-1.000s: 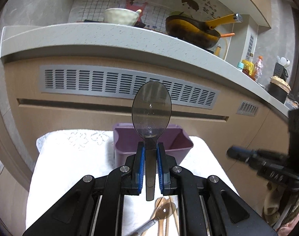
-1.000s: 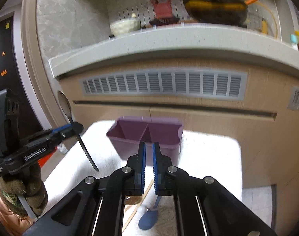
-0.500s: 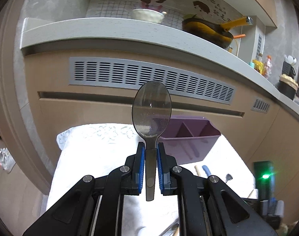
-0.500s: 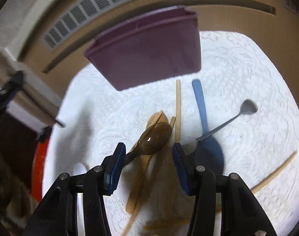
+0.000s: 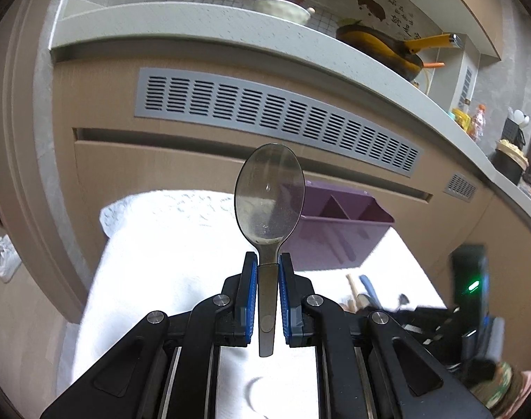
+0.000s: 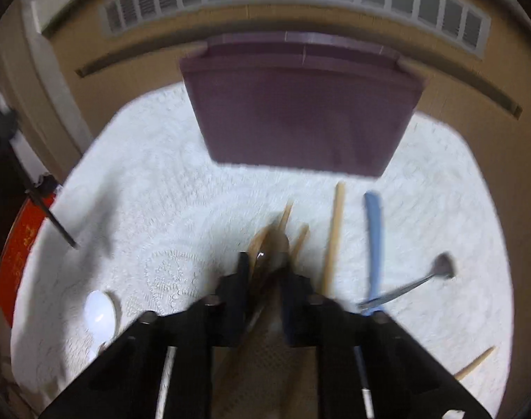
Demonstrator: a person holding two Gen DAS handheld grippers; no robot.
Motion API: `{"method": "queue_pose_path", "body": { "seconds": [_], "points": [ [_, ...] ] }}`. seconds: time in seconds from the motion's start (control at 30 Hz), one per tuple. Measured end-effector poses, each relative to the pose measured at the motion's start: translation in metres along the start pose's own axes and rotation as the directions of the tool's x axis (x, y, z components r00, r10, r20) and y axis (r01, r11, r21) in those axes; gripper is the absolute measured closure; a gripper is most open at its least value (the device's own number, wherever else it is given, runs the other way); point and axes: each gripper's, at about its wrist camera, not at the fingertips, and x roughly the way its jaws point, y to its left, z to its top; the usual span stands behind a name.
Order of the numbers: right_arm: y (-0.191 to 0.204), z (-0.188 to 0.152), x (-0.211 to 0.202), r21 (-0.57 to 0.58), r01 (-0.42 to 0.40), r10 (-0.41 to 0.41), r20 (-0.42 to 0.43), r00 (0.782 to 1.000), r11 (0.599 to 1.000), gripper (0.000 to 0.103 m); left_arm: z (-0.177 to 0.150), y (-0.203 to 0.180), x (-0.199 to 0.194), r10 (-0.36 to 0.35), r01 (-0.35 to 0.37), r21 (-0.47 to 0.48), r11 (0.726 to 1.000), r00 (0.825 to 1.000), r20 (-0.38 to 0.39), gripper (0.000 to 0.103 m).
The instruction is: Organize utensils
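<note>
My left gripper (image 5: 268, 262) is shut on the handle of a grey see-through spoon (image 5: 269, 195), bowl upright, held above the white cloth to the left of the purple divided organizer (image 5: 339, 241). In the right wrist view my right gripper (image 6: 264, 262) points down at the cloth, shut on a brown see-through spoon (image 6: 270, 244) that lies over wooden chopsticks (image 6: 335, 230); this view is blurred. The organizer (image 6: 300, 118) stands just beyond. A blue spoon (image 6: 373, 237), a small metal spoon (image 6: 440, 269) and a white spoon (image 6: 97, 310) lie loose on the cloth.
The white lace cloth (image 6: 153, 181) covers a small table that stands against a wooden cabinet with a grey vent (image 5: 265, 111). A counter (image 5: 195, 21) above carries a bowl and a yellow pan. A red object (image 6: 17, 244) sits off the table's left edge.
My right gripper dropped towards the cloth, opened over the brown spoon, then closed on it. The left gripper drifted left and lower with the grey spoon still in it.
</note>
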Motion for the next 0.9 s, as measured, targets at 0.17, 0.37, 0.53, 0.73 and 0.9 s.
{"method": "queue_pose_path", "body": {
  "seconds": [0.17, 0.37, 0.53, 0.73, 0.9],
  "points": [
    [-0.023, 0.004, -0.045, -0.006, -0.070, 0.070, 0.083, 0.994, 0.998, 0.095, -0.006, -0.018, 0.003, -0.055, 0.055, -0.015, 0.998, 0.997, -0.044, 0.091],
    [-0.042, 0.013, -0.073, 0.003, -0.077, 0.075, 0.169, 0.983, 0.997, 0.095, 0.003, -0.050, -0.003, -0.075, 0.076, 0.024, 0.997, 0.996, -0.046, 0.091],
    [-0.060, 0.055, -0.119, -0.022, -0.095, 0.097, 0.325, 0.941, 0.995, 0.095, 0.052, -0.083, -0.018, -0.111, 0.107, 0.101, 0.989, 0.993, 0.028, 0.092],
    [-0.077, 0.111, -0.161, -0.014, -0.098, 0.093, 0.486, 0.869, 0.995, 0.095, 0.100, -0.100, -0.022, -0.095, 0.074, 0.165, 0.984, 0.988, 0.119, 0.094],
    [-0.082, 0.106, -0.148, -0.021, -0.099, 0.098, 0.452, 0.887, 0.995, 0.095, 0.087, -0.081, 0.001, -0.029, 0.024, 0.148, 0.989, 0.999, 0.031, 0.091]
  ]
}}
